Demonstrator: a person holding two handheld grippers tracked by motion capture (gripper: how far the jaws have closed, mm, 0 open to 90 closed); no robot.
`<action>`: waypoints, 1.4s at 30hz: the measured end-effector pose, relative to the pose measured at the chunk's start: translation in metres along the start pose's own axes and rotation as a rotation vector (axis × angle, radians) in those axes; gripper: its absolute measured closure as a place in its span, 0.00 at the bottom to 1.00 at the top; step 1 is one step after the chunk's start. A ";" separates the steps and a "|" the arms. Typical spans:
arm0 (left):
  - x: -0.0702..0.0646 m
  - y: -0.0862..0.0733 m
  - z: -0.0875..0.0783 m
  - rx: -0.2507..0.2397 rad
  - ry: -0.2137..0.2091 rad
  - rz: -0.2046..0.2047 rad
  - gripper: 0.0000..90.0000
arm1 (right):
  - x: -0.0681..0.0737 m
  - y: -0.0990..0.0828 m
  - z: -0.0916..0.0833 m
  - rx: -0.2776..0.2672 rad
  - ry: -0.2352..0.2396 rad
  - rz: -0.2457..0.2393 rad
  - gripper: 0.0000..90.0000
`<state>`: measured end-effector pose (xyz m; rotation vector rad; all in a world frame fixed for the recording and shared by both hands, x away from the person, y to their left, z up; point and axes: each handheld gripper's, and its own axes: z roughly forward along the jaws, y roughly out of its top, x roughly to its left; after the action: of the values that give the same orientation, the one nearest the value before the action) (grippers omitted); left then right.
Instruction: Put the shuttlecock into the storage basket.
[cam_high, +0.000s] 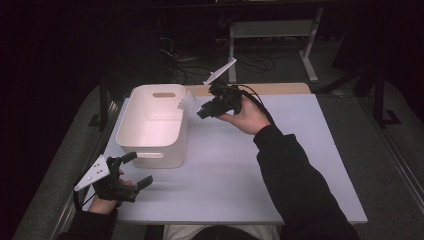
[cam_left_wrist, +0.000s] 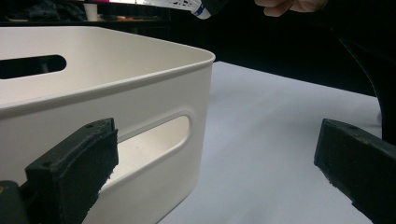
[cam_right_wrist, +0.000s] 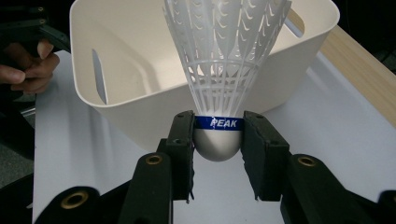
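At the left of the high view, the left gripper (cam_high: 134, 170) rests in the person's left hand (cam_high: 107, 197) at the near left corner of the grey table (cam_high: 280, 165), just in front of the white bin (cam_high: 152, 125). Its jaws stand wide apart with nothing between them; in the left gripper view they frame the bin's near wall and its slotted handle opening.

The white bin is a rounded rectangular plastic tub with a smooth rim and a handle slot in each end wall; its inside shows bare.

To the right of the bin, the right gripper (cam_high: 202, 111) is held above the table by the person's right hand (cam_high: 245, 117), its tips pointing toward the bin's far right corner. Its jaws are closed on the shuttlecock (cam_right_wrist: 219, 93), which in the high view hangs just beside that corner of the rim, above table level.

The shuttlecock is white plastic: a rounded, smooth cork-shaped head, a blue band around the neck lettered "PEAK" in white, and a flaring skirt of thin ribs joined by a fine lattice. The pads (cam_right_wrist: 183, 140) press on the head and band from both sides; the skirt points away from the gripper, toward the bin's opening.
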<state>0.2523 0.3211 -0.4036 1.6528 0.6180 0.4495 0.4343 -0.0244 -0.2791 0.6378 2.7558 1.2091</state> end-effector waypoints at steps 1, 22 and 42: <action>0.000 0.000 0.000 0.000 0.000 0.000 0.00 | 0.000 0.001 0.000 -0.001 0.002 -0.007 0.71; 0.000 0.000 0.000 -0.002 -0.003 0.001 0.00 | 0.022 0.035 0.010 -0.028 0.039 -0.066 0.71; 0.000 0.000 0.000 -0.003 -0.004 0.000 0.00 | 0.039 0.056 0.030 -0.019 0.071 -0.099 0.71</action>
<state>0.2520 0.3213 -0.4035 1.6507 0.6142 0.4466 0.4246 0.0461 -0.2555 0.4592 2.7921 1.2588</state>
